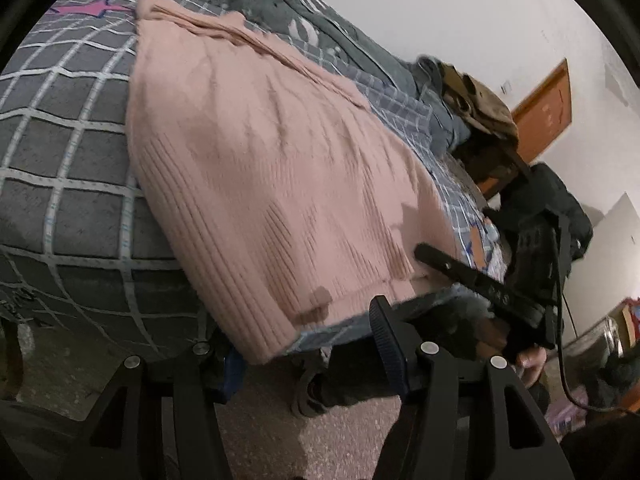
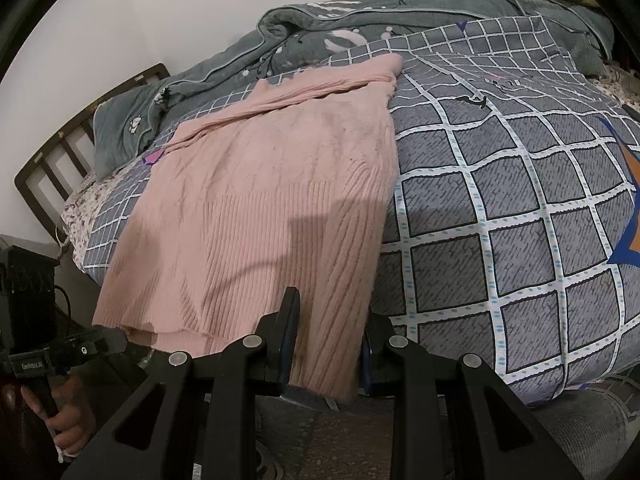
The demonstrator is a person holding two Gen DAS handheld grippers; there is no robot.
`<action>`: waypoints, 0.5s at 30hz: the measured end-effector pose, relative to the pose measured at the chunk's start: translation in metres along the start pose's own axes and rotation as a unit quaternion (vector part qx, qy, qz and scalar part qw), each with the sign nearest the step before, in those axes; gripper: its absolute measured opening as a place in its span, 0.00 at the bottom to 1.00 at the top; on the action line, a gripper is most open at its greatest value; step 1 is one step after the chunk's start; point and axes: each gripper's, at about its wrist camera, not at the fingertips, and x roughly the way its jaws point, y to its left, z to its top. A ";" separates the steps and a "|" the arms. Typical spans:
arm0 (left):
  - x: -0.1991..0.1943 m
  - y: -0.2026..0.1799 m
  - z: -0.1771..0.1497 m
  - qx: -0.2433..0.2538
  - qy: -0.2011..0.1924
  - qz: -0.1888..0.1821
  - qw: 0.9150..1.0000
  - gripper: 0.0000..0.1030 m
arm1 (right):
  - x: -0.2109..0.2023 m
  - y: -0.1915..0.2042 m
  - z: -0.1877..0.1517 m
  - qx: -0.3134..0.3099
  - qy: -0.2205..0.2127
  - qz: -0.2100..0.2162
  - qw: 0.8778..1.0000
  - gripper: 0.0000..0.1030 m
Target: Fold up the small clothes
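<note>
Nearest us, our right gripper [image 2: 326, 340] has its jaws closed on the sweater [image 2: 256, 208] hem at the bed edge. Our left gripper [image 1: 304, 340] stands half open, holding nothing, just beside the other hem corner. The sweater lies flat across the quilt [image 2: 500, 200]. If we lift one-sided, the knit may skew, and the far sleeve could bunch.

Between your right gripper [image 2: 329, 344] fingers [image 2: 289, 320] hangs the ribbed hem of the pink sweater [image 2: 256, 216], both pads pressing on it. Ahead of the fingers the sweater lies flat across the grey checked quilt [image 2: 500, 208]. Beyond it a grey blanket [image 2: 312, 36] bunches. Off to the fingers' left, your left gripper [image 2: 108, 340] sits at the hem's corner.
</note>
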 end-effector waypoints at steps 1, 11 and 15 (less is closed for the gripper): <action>-0.004 0.002 0.002 -0.006 -0.011 0.001 1.000 0.52 | 0.000 0.000 0.000 0.000 0.000 0.000 1.000 0.25; -0.042 0.048 0.010 -0.114 -0.103 0.002 0.988 0.52 | -0.001 -0.001 0.000 0.002 -0.001 -0.001 1.000 0.25; -0.036 0.042 0.008 -0.100 -0.093 0.021 0.990 0.52 | 0.000 0.002 -0.001 -0.006 -0.002 -0.008 1.000 0.25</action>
